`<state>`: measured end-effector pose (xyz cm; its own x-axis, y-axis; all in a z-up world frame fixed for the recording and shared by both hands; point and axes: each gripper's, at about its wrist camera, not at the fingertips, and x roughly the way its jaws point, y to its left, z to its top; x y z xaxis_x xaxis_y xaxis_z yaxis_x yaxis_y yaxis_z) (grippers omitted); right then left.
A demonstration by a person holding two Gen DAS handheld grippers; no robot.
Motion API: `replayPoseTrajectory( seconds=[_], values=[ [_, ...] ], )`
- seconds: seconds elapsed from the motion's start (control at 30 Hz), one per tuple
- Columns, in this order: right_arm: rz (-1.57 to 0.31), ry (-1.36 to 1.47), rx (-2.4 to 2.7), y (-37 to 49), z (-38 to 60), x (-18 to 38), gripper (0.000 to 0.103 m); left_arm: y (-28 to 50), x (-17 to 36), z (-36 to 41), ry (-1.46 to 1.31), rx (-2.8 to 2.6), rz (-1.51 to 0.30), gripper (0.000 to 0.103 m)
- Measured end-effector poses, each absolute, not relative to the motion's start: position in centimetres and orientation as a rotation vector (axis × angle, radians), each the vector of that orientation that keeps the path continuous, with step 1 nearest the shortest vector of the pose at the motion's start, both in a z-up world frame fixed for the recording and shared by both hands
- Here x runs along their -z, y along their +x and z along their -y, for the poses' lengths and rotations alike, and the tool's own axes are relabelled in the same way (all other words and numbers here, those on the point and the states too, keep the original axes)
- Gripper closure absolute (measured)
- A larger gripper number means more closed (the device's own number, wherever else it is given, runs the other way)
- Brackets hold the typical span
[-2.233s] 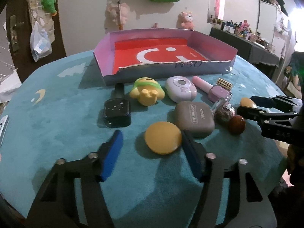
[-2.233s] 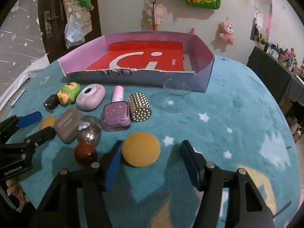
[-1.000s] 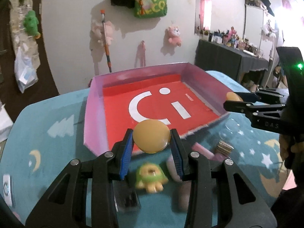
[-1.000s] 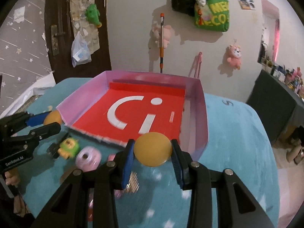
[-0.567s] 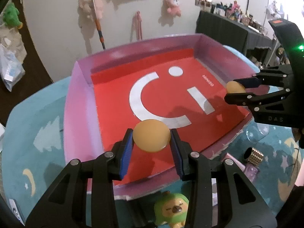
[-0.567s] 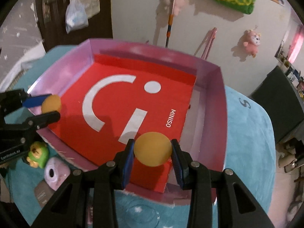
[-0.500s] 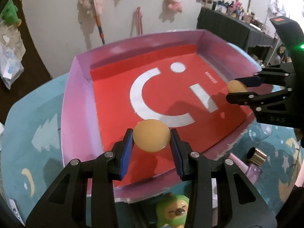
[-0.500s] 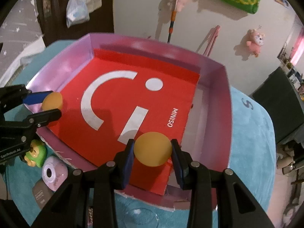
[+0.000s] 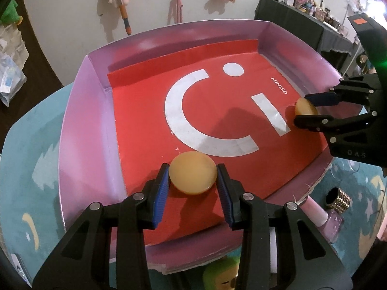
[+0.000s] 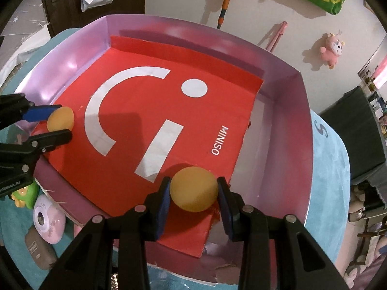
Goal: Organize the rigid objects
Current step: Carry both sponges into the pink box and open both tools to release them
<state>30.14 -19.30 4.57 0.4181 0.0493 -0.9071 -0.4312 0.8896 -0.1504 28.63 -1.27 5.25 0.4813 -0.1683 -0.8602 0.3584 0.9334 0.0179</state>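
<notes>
Two black handheld tools with blue finger pads

Left tool (image 9: 192,188), bottom of its frame: black struts, silver screws, ribbed blue pads (image 9: 159,197). Right tool (image 10: 193,201) matches; seen at right of the left view it bears "DAS" lettering, an orange tag, a green light.

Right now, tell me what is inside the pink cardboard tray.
Inside the pink cardboard tray: a red MINISO sheet and two yellow discs, each clamped by a gripper. The grippers hide whether they touch down.

Two round yellow discs, left disc (image 9: 192,173) and right disc (image 10: 194,189), held over purple-walled red-floored box (image 9: 79,111)
</notes>
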Motion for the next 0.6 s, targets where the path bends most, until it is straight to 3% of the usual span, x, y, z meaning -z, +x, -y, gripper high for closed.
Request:
replayPoseTrajectory(
  seconds=[0.53,0.6],
  values=[
    [-1.117,-0.383,-0.325,30.67,19.15,-4.47,0.061,28.73,-5.21,1.35,0.224,0.321,-1.029,0.065],
    [-1.118,-0.382,-0.325,30.66,19.11,-4.45,0.061,28.71,-5.26,1.37,0.223,0.321,-1.026,0.059]
  ],
)
